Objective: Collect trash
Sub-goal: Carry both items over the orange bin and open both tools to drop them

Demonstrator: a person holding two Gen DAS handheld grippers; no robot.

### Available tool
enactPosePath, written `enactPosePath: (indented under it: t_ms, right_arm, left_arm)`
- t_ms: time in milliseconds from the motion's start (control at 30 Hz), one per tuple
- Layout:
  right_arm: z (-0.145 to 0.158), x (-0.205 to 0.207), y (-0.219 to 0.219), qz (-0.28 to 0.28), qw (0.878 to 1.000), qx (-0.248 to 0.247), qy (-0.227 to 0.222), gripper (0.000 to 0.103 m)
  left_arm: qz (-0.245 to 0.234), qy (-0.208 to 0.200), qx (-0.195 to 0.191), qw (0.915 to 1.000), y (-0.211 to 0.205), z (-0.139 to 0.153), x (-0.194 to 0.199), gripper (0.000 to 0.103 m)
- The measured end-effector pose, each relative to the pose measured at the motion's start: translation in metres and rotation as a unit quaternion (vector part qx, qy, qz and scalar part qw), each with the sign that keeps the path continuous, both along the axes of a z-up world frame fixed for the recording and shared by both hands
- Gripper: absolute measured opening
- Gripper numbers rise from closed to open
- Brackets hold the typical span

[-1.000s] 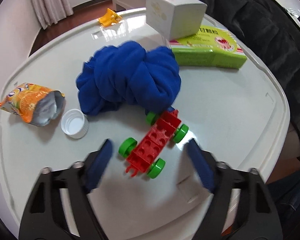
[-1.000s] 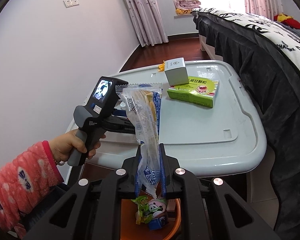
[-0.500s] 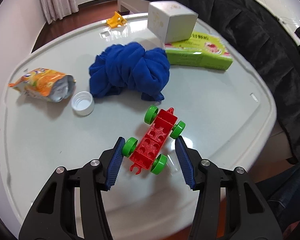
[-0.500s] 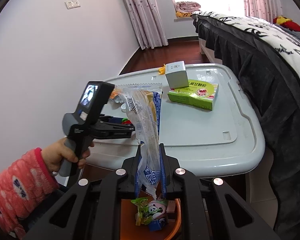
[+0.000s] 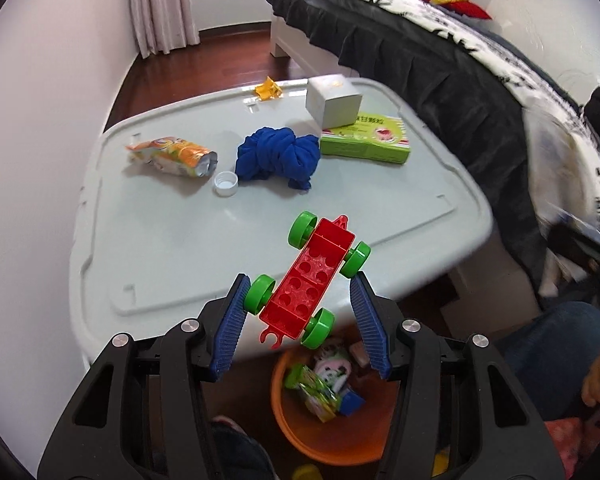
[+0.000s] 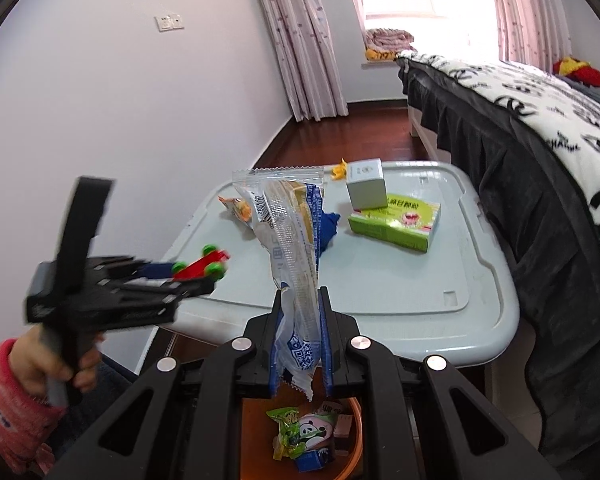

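- So far, my orange bin [image 5: 296, 436] on the floor below the worktop [image 5: 172, 248] already holds several wrappers and a blue block; that part of the collecting looks done.
- Green box [image 5: 364, 142] and the white box [image 5: 332, 100] leaning on it stand at the far side of the worktop, with the blue cloth [image 5: 278, 158] just beside them; I judge these are not trash.
- Orange snack bag [image 5: 172, 156], open-mouthed, lies on the worktop: left to collect.
- Right claw [image 6: 302, 344] is clamped on a clear bread wrapper [image 6: 290, 232], held upright over the bin, not yet dropped.
- Left claw [image 5: 300, 320] pinches the red toy car [image 5: 310, 276] by its green wheels, lifted clear of the worktop above the bin.
- White cap [image 5: 226, 183] and a small yellow scrap [image 5: 267, 89] remain on the worktop.
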State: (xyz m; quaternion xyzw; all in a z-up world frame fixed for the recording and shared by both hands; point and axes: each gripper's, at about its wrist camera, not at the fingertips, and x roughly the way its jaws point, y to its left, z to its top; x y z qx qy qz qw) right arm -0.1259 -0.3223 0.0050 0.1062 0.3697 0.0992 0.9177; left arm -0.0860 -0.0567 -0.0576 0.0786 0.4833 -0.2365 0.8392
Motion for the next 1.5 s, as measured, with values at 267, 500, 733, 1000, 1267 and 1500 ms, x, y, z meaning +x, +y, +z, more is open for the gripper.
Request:
enactPosePath:
  t_ms: [267,500,733,1000,1267,1500]
  right_arm:
    - [0.013,-0.029,0.012,0.037,0.999,-0.017,0.008,0.017]
    - [-0.033,-0.05,0.021,0.056,0.994,-0.025,0.086,0.017]
    - [-0.09,-0.047,0.028,0.064,0.983,0.008,0.172,0.017]
    - [-0.129,-0.034,0.041,0.072,0.968,-0.019,0.239,0.019]
    - [-0.136,-0.03,0.04,0.065,0.965,-0.015,0.252,0.024]
    - [-0.129,-0.03,0.028,0.046,0.971,0.009,0.234,0.067]
  left_arm:
    - [0.046,0.021,-0.048,0.9975,0.031,-0.006,-0.058,0.051]
    - [0.052,0.078,-0.053,0.9942,0.035,-0.054,-0.085,0.051]
    - [0.055,0.123,-0.031,0.9904,0.025,-0.104,-0.093,0.051]
    - [0.062,0.177,-0.022,0.982,0.019,-0.146,-0.085,0.051]
    - [0.06,0.197,-0.017,0.9785,0.017,-0.158,-0.086,0.051]
    - [0.071,0.209,-0.012,0.9753,0.016,-0.164,-0.083,0.079]
